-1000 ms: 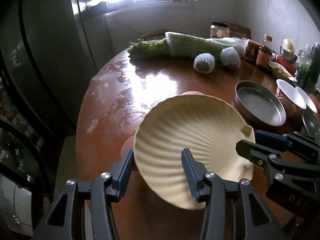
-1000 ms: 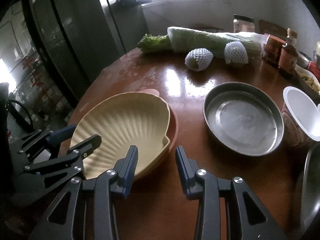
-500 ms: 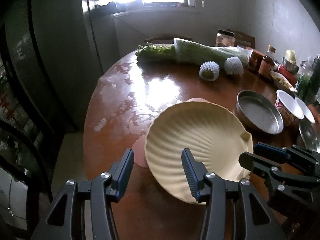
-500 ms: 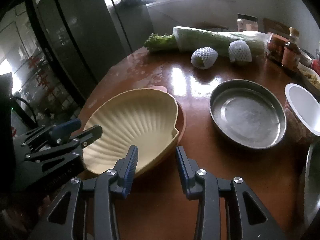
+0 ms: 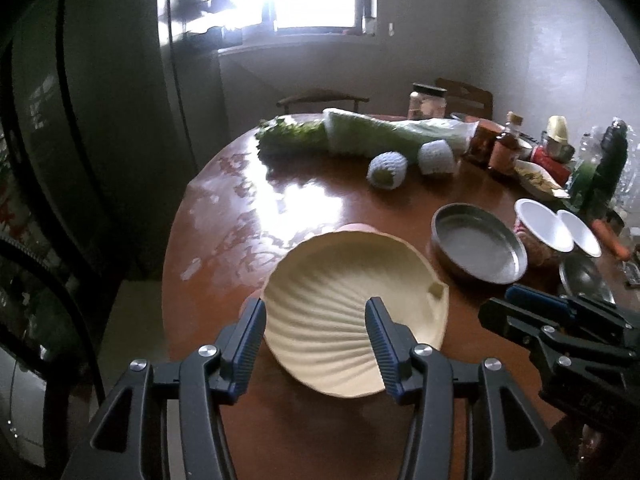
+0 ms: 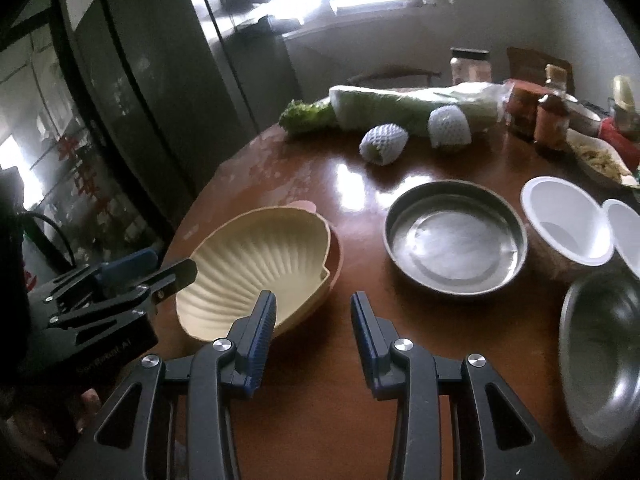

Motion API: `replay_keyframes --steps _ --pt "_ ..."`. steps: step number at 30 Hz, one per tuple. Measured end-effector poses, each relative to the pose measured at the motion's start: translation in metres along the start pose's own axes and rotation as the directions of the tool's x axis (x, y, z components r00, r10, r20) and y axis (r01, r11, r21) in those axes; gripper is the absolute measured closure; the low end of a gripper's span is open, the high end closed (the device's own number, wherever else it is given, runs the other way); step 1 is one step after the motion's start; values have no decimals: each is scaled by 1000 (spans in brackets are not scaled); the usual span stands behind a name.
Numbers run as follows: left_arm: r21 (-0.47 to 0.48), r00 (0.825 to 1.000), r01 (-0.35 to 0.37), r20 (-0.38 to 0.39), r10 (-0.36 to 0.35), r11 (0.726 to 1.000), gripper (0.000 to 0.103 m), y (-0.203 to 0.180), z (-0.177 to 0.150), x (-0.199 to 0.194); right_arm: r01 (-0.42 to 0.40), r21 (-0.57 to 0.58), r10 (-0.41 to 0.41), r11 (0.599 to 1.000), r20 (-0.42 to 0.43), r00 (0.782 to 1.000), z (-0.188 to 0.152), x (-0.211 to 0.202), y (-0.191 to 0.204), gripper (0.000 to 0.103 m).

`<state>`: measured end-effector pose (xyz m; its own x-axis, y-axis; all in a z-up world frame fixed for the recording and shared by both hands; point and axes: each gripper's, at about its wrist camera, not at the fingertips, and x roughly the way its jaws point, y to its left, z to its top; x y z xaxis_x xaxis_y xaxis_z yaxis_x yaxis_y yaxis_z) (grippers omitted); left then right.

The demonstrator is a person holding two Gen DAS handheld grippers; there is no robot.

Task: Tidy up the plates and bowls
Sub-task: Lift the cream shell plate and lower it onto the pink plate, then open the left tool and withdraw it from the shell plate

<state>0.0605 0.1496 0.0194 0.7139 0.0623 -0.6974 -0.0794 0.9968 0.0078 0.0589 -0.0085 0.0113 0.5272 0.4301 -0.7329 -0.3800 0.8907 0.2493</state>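
Observation:
A cream shell-shaped plate (image 5: 344, 304) (image 6: 256, 264) rests on a pink plate (image 6: 335, 258) at the near left of the round brown table (image 5: 320, 196). My left gripper (image 5: 316, 336) is open, above the plate's near rim, empty. My right gripper (image 6: 314, 330) is open, just right of the shell plate, empty. A round metal pan (image 6: 454, 242) (image 5: 478, 248) sits to the right. White bowls (image 6: 566, 220) and a steel bowl (image 6: 604, 352) stand farther right.
A long cabbage (image 5: 384, 136), two foam-netted fruits (image 5: 386, 170), jars and bottles (image 5: 506, 148) line the far and right side of the table. A dark fridge (image 6: 152, 80) stands left. The table's edge curves near the left.
Both grippers have pulled back and risen away from the shell plate, which stays on the pink plate. The view now takes in more of the table.

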Motion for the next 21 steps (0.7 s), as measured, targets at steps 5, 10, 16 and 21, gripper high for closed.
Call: replay_keyframes --steps 5,10,16,21 --pt "15 1000 11 21 -11 1000 51 -14 5 -12 7 20 -8 1000 41 999 1 -22 -9 63" --pt "23 999 24 39 -25 999 50 -29 11 -22 6 43 -10 999 80 997 0 -44 -21 63" --pt "36 997 67 43 -69 997 48 -47 21 -25 9 71 -17 997 116 993 -1 -64 -36 61" --pt "57 996 86 33 -88 995 48 -61 35 -17 18 95 -31 995 134 990 1 -70 -49 59"
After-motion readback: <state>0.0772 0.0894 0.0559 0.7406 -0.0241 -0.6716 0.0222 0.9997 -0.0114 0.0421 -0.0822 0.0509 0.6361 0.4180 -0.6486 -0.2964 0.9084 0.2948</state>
